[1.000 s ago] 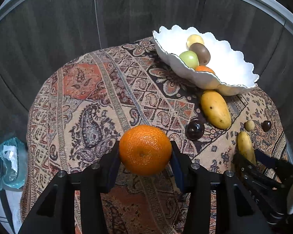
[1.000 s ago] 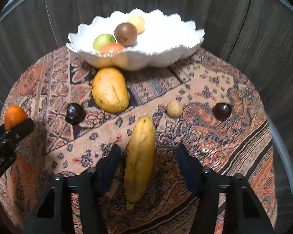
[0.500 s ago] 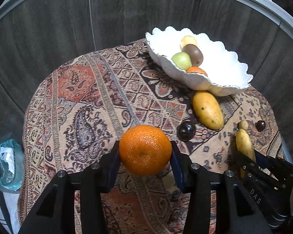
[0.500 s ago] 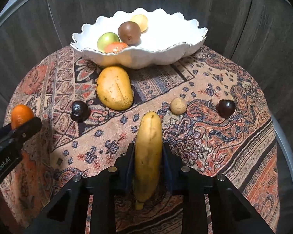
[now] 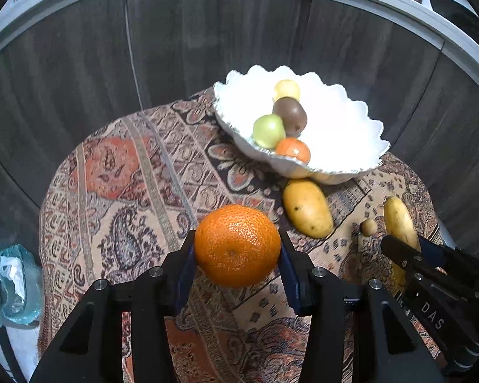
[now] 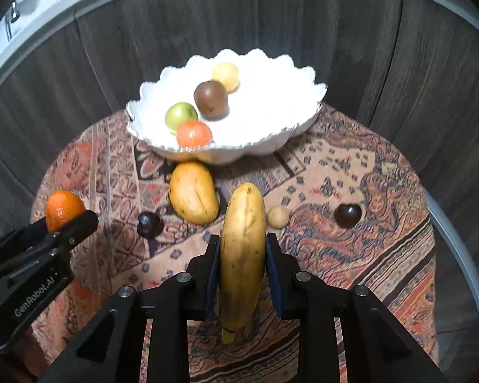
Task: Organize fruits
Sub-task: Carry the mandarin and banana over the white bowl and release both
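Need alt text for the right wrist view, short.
The right hand-held gripper grips a banana above a patterned tablecloth. Beyond it sit a mango and a white bowl holding four fruits.

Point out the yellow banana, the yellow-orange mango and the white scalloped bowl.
Yellow banana (image 6: 242, 242): right wrist view, middle of its peel between the pads.
Yellow-orange mango (image 6: 193, 193): right wrist view, centre of its upper side.
White scalloped bowl (image 6: 271, 108): right wrist view, bare inner wall right of the fruit.
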`<state>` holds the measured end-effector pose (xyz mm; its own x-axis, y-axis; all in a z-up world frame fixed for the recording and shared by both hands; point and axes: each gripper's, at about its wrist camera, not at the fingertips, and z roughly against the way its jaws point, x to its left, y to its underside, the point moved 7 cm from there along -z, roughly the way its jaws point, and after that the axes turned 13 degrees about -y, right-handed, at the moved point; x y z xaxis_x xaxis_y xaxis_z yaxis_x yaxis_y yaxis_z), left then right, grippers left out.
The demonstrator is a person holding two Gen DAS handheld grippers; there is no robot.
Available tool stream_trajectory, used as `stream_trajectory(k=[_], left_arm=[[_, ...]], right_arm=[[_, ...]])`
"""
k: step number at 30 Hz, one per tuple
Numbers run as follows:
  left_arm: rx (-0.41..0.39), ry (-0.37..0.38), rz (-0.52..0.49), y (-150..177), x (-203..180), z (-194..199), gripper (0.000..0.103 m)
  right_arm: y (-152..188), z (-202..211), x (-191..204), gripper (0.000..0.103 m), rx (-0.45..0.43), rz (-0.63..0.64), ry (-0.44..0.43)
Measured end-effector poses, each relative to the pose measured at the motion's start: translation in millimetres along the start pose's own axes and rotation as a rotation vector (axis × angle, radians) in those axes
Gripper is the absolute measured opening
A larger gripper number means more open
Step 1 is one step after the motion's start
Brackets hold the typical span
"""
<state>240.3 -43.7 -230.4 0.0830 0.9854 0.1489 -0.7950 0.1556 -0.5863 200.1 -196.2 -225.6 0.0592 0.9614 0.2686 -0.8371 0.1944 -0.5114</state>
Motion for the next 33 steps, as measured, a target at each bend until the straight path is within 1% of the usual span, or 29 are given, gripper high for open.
stream_trajectory(k=[8, 15, 19, 25, 30, 33], left_arm=[[-0.021, 0.005, -0.018, -23.5, -12.8, 6.4, 0.047], [-0.068, 0.003, -0.034, -63.0, -24.4, 12.0, 0.047], [-0.1, -0.003, -0.045, -86.9, -29.5, 12.0, 0.047], [-0.126, -0.009, -0.07, -119.9, -39.6, -0.6, 0.047], [-0.121, 0.006, -0.09, -141.7, -51.5, -16.9, 0.047], [-0.111, 0.007, -0.096, -149.3, -55.0, -27.9, 0.047]], right_arm=[[-29.1, 13.6, -6.9, 0.028, -0.042, 0.012, -0.008], [-59.5, 16.9, -14.3, 0.028, -0.072, 0.02, -0.018], [-83.0, 15.8, -18.1, 0.028, -0.089, 0.025, -0.025], [-117.6, 8.3, -25.9, 0.028, -0.112, 0.037, -0.016], [-141.5, -6.5, -33.7, 0.028, -0.118, 0.034, -0.035], [-149.7, -19.8, -39.5, 0.028, -0.101, 0.025, -0.038]])
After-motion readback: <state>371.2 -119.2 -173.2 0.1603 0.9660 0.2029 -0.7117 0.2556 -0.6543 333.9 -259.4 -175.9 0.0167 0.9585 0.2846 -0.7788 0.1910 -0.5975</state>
